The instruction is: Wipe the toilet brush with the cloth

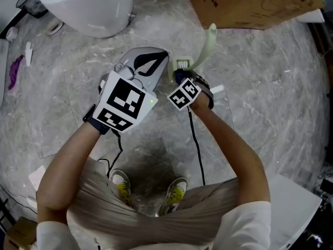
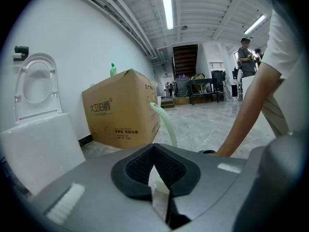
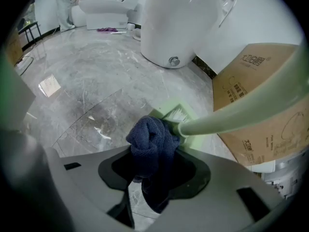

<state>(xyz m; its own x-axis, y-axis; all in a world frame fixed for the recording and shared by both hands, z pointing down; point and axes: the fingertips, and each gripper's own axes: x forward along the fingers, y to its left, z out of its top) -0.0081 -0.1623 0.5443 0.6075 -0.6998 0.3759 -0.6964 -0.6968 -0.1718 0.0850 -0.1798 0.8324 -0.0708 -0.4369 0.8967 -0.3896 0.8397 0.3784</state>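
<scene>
The pale green toilet brush (image 1: 207, 45) rests with its head (image 1: 182, 64) on the marble floor, and its handle rises toward the cardboard box. My right gripper (image 1: 180, 78) is shut on a dark blue cloth (image 3: 153, 140), and the bunched cloth presses against the handle (image 3: 241, 111) just above the white bristles (image 3: 177, 113). My left gripper (image 1: 164, 56) lies just left of the brush head, its jaws close together. In the left gripper view the handle (image 2: 166, 123) curves up beyond the jaws. A pale strip shows in the slit; I cannot tell whether it is gripped.
A white toilet (image 1: 88, 7) stands at the far left and a cardboard box (image 1: 250, 1) at the far right, close behind the brush. A purple rag (image 1: 15, 69) and paper scraps lie at the left. Black cables (image 1: 196, 145) trail toward my feet. A person (image 2: 246, 54) stands far off.
</scene>
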